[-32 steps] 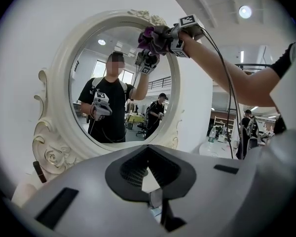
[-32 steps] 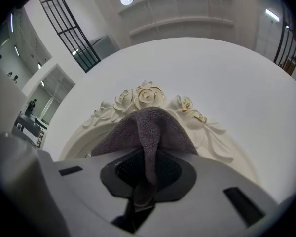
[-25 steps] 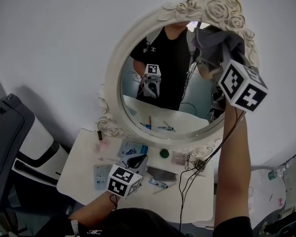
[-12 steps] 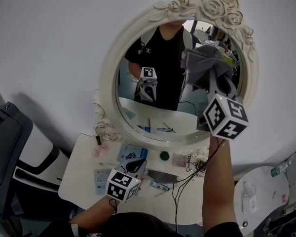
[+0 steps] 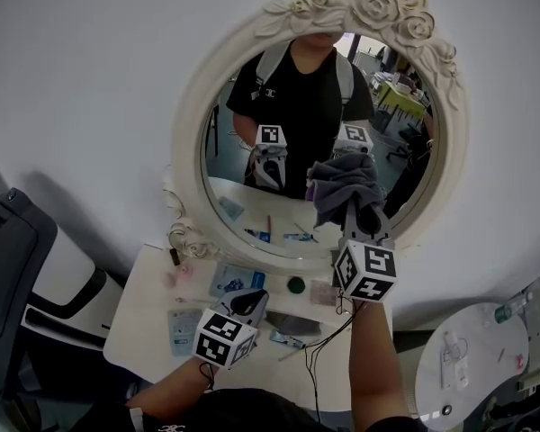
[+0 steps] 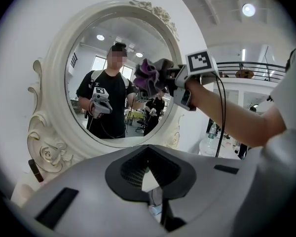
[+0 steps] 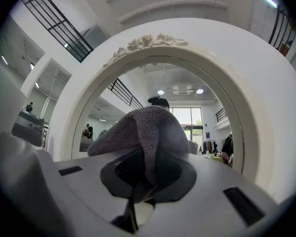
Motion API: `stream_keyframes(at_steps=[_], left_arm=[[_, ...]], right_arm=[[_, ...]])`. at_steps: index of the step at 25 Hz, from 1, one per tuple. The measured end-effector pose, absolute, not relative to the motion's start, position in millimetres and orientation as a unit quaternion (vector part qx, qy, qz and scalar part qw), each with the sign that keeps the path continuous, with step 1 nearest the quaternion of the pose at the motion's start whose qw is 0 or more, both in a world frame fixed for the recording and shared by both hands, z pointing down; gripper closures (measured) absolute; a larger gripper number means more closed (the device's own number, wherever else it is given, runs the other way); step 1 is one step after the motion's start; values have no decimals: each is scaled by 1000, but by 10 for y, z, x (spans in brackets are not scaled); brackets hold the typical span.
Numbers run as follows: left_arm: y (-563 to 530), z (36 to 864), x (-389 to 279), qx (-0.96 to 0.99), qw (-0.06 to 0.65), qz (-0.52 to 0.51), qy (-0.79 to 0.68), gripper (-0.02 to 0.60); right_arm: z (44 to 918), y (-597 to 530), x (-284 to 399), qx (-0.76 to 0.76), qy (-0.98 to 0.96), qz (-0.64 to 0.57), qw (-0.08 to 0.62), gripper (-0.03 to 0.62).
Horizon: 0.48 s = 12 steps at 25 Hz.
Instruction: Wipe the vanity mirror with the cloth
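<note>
The cloth point(image 5: 342, 185) is a grey, bunched wad pinched in your right hand-held gripper point(image 5: 353, 212). The jaws are clamped on one fold, and the rest of the fabric bulges out ahead of the tips and over them. Straight ahead of that gripper is the vanity mirror point(image 5: 252, 133). The wad sits at the lower right of the glass, just above the bottom curve of the white frame point(image 5: 191, 106). I can't tell for certain whether the fabric is pressed on the glass or just shy of it.

The step in hand looks like a wiping pass over the lower glass. Lead with the soft bulge, not the jaw tips — tilt the gripper so only cloth meets the mirror. Press lightly and sweep in overlapping arcs that follow the round edge. A wide stretch of glass lies up and to the left of the gripper, so work toward it in bands rather than dabs.

Your left hand-held gripper point(image 5: 247, 302) hangs low, below and to the left of the right one, over the worktop point(image 5: 135, 322). Its jaws are drawn together with nothing in them. It has no part in this pass — just hold it clear of the small items point(image 5: 237, 279) lying beneath it.
</note>
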<state>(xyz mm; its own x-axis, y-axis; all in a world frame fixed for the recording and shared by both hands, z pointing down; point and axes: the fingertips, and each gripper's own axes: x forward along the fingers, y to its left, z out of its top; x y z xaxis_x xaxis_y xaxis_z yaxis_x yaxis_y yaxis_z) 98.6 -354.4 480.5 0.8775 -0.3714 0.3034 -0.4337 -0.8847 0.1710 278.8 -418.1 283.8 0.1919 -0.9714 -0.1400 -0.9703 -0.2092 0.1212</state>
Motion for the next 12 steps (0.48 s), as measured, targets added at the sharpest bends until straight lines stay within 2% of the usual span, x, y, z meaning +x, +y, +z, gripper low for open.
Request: stream_keyframes(at_steps=[4,12], left_arm=[[-3527,4809,1025,962,116,135,-209,582],[-3509,4811,1048,961,113,140,-211,583]], right_arm=[[3358,-4174,2839,779,-623,-61,35,553],[3855,-4158,2889,794,-605,-34,36,553]])
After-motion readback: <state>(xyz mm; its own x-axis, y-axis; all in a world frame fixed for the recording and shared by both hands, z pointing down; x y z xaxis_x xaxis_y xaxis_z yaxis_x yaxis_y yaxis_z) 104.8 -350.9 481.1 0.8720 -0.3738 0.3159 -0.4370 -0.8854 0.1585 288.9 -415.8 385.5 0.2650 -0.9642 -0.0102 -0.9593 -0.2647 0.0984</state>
